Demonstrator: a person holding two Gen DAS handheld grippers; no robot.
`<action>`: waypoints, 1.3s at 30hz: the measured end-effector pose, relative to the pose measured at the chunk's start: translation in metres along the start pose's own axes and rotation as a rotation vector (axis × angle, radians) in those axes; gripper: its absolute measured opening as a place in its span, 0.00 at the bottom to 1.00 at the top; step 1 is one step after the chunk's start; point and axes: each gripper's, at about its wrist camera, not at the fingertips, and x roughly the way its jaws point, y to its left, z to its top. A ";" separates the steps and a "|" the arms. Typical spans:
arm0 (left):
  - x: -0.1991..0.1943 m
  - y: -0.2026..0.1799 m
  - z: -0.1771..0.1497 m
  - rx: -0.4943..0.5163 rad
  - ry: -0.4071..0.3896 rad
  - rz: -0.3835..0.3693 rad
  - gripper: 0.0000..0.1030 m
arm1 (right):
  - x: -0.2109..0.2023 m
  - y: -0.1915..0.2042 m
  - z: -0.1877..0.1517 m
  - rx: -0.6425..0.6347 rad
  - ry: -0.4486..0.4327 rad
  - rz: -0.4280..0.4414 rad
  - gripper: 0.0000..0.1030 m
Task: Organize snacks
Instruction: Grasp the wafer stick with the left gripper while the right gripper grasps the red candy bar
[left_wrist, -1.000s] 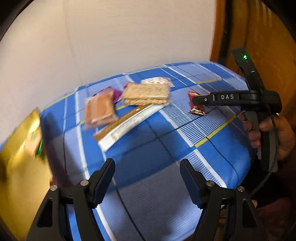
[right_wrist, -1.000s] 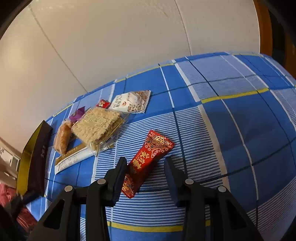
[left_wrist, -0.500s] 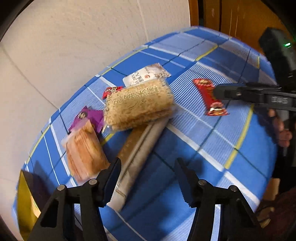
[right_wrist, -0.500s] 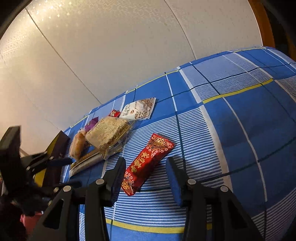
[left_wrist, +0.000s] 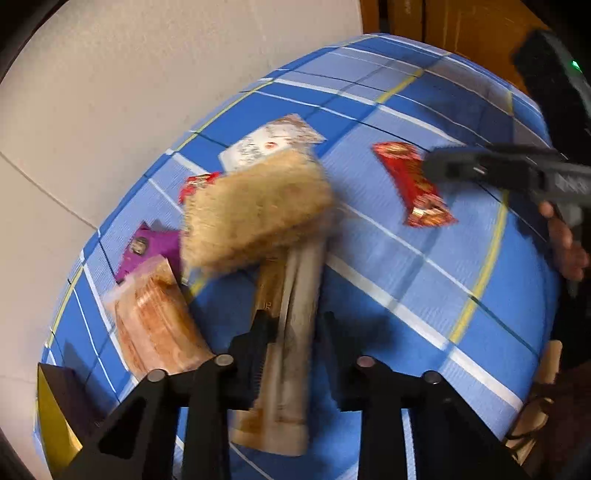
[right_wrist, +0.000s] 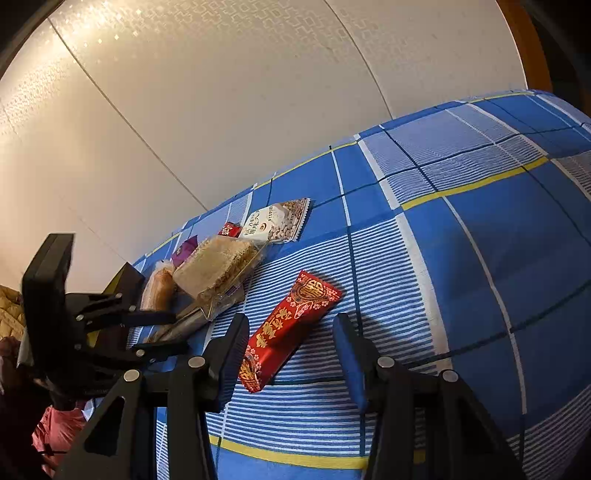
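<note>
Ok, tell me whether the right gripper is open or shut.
Open. The right gripper has its fingers spread wide on either side of the red snack packet, which lies flat on the blue plaid cloth.

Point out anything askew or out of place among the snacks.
The noodle pack lies tilted atop the long bar, in a loose pile. The red packet lies apart, between the right gripper's open fingers.

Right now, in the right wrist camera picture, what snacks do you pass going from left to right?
Orange wafer pack → purple packet → clear pack of pale crispy cake → white peanut packet → long red packet between the right gripper fingers.
</note>
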 end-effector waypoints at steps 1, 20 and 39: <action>-0.001 -0.004 -0.003 -0.008 -0.003 0.003 0.27 | 0.000 0.000 0.000 0.000 -0.001 -0.002 0.46; -0.035 0.002 -0.036 -0.425 -0.134 -0.038 0.56 | 0.000 0.003 -0.004 -0.012 -0.028 -0.019 0.47; -0.047 -0.048 -0.111 -0.621 -0.191 0.113 0.30 | 0.000 0.019 -0.010 -0.033 -0.016 -0.087 0.47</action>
